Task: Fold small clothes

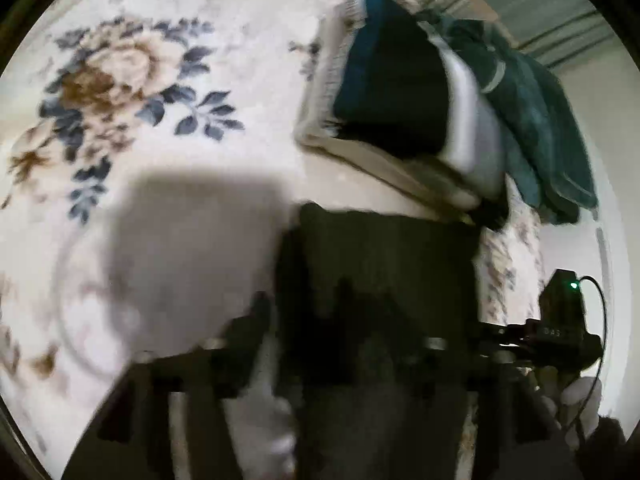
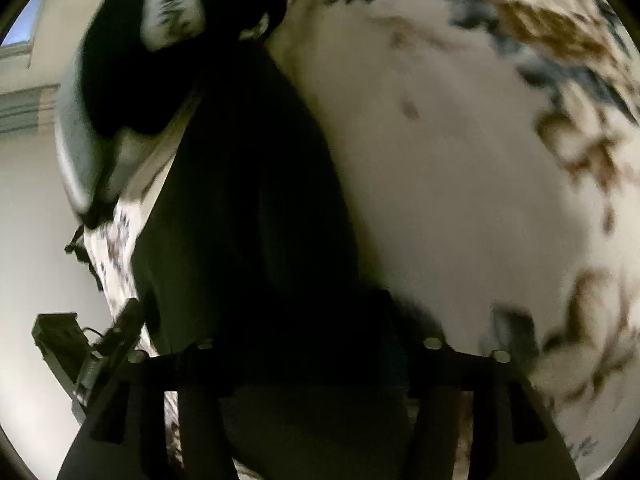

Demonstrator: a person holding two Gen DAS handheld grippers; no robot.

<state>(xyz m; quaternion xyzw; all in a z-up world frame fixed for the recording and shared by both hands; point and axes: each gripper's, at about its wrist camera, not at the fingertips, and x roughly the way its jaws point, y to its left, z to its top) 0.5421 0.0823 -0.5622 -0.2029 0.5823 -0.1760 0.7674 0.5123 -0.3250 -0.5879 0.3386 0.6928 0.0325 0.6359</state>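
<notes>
Dark garment (image 1: 376, 256) — flat, blurred

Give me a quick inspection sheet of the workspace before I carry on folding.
Surface: cream floral cover, flower print at left.
Job's things: dark garment lies flat before both grippers; stack of folded clothes beyond it, a green towel-like piece at its right.
Clutter: nothing seen.
Grippers: left gripper and right gripper both over the dark garment's near edge; too dark and blurred to tell if the jaws grip it.
Cables: black cable loops from the right gripper's body.
Surroundings: pale wall, blinds above.
</notes>
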